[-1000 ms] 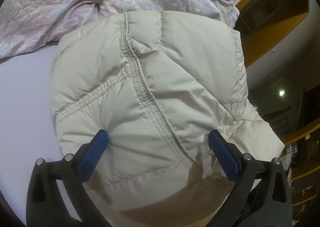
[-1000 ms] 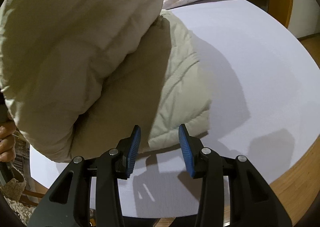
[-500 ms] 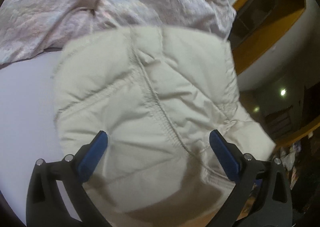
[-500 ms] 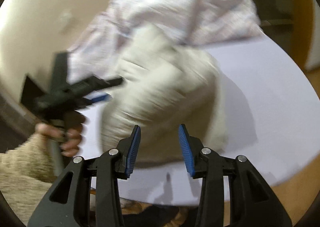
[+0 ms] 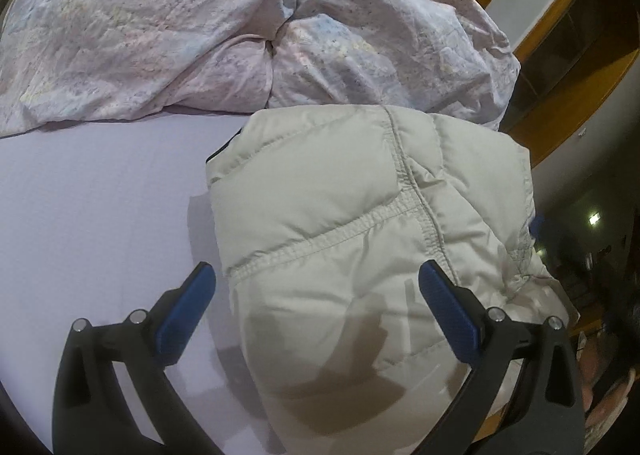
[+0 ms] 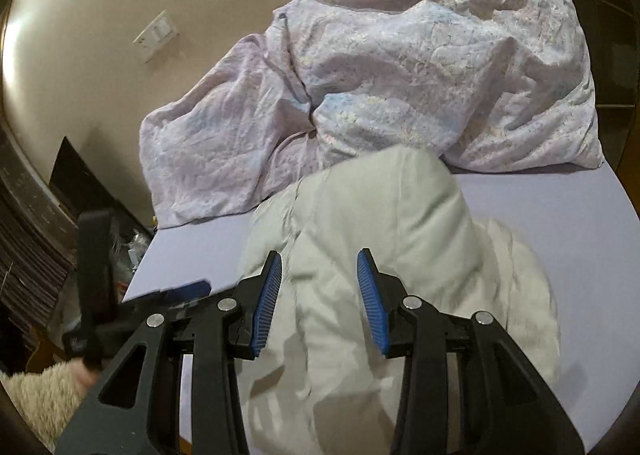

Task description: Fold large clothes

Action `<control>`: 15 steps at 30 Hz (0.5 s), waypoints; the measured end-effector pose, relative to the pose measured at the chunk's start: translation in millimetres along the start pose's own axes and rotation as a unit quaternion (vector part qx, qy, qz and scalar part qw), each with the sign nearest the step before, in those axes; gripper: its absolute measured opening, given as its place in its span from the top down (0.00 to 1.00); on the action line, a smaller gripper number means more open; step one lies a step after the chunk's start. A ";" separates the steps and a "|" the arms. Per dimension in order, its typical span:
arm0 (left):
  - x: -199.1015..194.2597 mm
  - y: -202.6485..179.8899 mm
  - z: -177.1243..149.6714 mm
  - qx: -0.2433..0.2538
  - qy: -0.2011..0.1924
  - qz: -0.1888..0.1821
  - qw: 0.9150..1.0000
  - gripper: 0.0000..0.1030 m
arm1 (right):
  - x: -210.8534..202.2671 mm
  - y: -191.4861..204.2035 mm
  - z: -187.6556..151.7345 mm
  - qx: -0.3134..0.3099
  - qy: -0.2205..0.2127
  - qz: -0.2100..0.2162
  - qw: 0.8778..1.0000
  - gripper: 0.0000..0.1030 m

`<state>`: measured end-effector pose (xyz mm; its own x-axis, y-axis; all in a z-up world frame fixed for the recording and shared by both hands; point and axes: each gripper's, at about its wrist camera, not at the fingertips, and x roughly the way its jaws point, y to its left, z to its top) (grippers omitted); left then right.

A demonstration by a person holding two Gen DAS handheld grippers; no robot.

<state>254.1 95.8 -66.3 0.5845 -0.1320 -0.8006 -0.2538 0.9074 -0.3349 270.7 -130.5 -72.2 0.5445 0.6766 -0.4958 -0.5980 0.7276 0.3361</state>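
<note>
Left gripper (image 5: 316, 287): fingers (image 5: 188, 307) spread wide, holding nothing, above the near end of the jacket (image 5: 360, 223); right gripper (image 6: 319, 287): fingers (image 6: 370, 295) narrowly parted, empty, over the same garment; cream quilted jacket lies folded on the lilac bed (image 5: 88, 215); crumpled floral duvet (image 5: 200, 27) beyond it.

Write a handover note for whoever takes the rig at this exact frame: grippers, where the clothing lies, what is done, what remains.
Left hand-held gripper: open wide, empty, over the near edge of the puffer jacket.
Right hand-held gripper: partly open, empty, above the jacket.
Jacket: folded into a thick bundle on the lilac bed sheet, just in front of the crumpled floral duvet.
Done: jacket bundled and released.
Left: probably square up loose edges; the right side looks ragged, though blurred.
</note>
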 end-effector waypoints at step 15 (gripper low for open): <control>35.4 -34.7 0.9 0.050 0.005 0.007 0.999 0.02 | 56.8 -61.5 -8.5 0.005 0.039 -0.131 0.991 0.67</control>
<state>284.4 60.0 -82.5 0.5737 -0.1220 -0.8099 -0.1840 0.9444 -0.2726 333.4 -137.9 -127.9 0.6329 0.4532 -0.6278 -0.4353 0.8788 0.1955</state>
